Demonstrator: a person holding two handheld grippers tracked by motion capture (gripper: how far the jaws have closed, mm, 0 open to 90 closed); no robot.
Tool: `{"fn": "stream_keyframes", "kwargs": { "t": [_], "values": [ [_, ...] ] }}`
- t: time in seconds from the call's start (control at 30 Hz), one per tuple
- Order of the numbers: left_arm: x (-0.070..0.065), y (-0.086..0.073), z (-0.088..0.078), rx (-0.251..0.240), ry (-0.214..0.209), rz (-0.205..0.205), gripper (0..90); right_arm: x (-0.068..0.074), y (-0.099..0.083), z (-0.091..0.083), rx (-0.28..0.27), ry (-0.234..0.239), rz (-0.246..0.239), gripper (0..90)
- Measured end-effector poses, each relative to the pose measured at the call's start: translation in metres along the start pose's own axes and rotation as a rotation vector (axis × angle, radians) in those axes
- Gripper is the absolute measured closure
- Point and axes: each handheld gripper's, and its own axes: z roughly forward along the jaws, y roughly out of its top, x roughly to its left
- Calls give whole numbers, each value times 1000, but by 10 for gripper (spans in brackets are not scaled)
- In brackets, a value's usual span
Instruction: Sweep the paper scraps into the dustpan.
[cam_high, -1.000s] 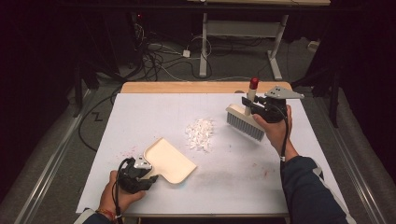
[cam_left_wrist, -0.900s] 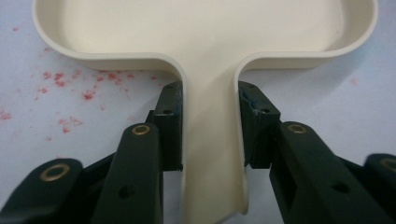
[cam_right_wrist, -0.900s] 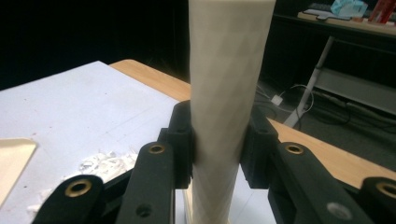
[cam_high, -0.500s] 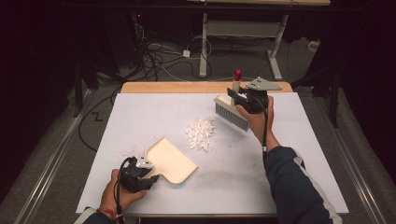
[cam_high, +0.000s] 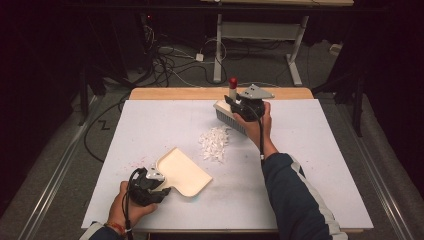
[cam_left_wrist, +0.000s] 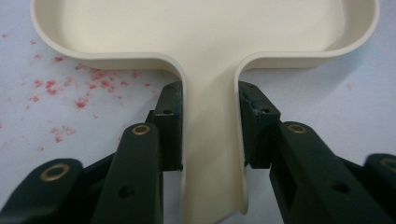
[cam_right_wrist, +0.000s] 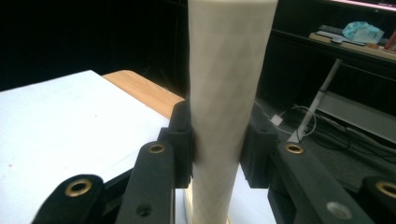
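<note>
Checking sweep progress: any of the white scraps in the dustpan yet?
No. In the high view the dustpan tray is bare, and the white scraps lie in a heap on the table, apart from its open edge.

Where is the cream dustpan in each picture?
High view: the dustpan lies on the white table, lower left of middle, its handle clamped in the left tool.
Left gripper view: it spans the top, and its handle runs down the middle between the black jaws.
Right gripper view: the dustpan is not in this picture.
Shared landmark: the red specks on the table beside the dustpan.
</note>
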Motion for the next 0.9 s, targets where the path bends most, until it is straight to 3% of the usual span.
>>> {"fn": "stream_keyframes", "kwargs": {
  "t": [0.13, 0.17, 0.4, 0.9],
  "values": [
    [0, 2, 1, 4, 0, 3, 637, 6, 0, 0, 7, 44, 9, 702],
    [-1, 3, 1, 9, 0, 3, 637, 13, -1, -3, 10, 70, 0, 702],
    [-1, 5, 1, 19, -6, -2, 637, 30, -5, -10, 31, 129, -36, 691],
    [1, 25, 0, 72, -13, 6, 637, 59, -5, -20, -6, 201, -63, 693]
  ]
}}
